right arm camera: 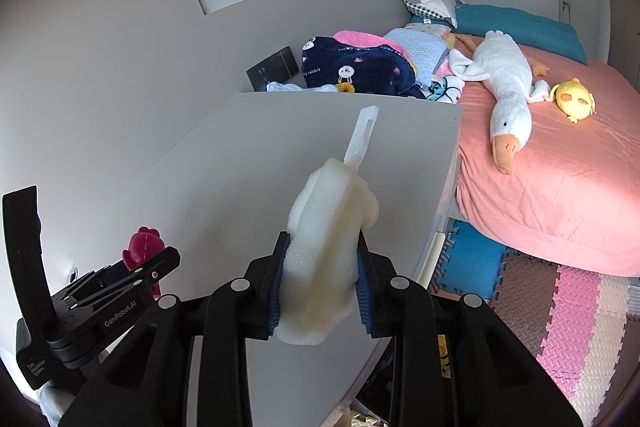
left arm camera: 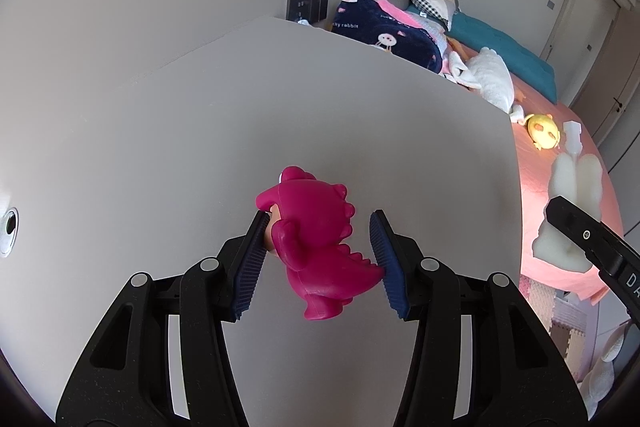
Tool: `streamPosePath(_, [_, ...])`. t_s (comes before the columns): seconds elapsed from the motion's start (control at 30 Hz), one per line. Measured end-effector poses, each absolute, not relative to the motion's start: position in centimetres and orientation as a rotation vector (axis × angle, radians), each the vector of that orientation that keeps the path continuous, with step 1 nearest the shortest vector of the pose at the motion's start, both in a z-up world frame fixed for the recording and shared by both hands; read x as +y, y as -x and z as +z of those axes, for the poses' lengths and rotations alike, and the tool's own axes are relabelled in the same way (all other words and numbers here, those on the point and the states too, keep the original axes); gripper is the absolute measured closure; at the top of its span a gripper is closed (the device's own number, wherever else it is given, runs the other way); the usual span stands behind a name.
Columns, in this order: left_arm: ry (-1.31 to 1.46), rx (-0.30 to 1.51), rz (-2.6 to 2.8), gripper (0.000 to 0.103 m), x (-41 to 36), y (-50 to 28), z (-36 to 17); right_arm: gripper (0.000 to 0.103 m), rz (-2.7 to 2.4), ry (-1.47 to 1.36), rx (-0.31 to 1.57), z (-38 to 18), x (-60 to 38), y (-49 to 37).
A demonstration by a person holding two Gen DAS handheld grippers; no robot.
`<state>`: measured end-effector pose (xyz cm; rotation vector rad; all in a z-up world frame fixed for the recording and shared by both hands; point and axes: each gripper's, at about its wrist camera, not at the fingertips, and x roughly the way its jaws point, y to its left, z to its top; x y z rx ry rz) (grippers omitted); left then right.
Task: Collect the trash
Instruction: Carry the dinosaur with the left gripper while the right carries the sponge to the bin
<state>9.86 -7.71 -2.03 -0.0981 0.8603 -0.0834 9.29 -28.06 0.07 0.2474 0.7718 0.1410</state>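
My left gripper (left arm camera: 320,251) is shut on a magenta dinosaur toy (left arm camera: 316,243), its blue pads pressing the toy's front and tail above the grey desk (left arm camera: 200,131). My right gripper (right arm camera: 320,287) is shut on a pale sponge brush (right arm camera: 324,247), squeezing the foam head while its white plastic handle (right arm camera: 362,135) points away from me. The sponge brush (left arm camera: 576,203) also shows at the right edge of the left wrist view, over the bed. In the right wrist view the dinosaur (right arm camera: 142,243) peeks out behind the left gripper's black body at the lower left.
A bed with a pink sheet (right arm camera: 560,187) lies right of the desk, bearing a white goose plush (right arm camera: 508,87), a yellow chick plush (right arm camera: 574,101), a navy rabbit blanket (right arm camera: 352,67) and pillows. Coloured foam mats (right arm camera: 560,307) cover the floor. A dark wall panel (right arm camera: 274,69) sits behind the desk.
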Motion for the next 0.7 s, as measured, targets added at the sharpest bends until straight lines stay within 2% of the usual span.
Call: streamPosePath(0.7, [0.050, 0.844, -0.182, 0.052, -13.3, -6.7, -0.6, 0.071, 0.070, -0.270, 0.726, 1.6, -33.6, -3.7])
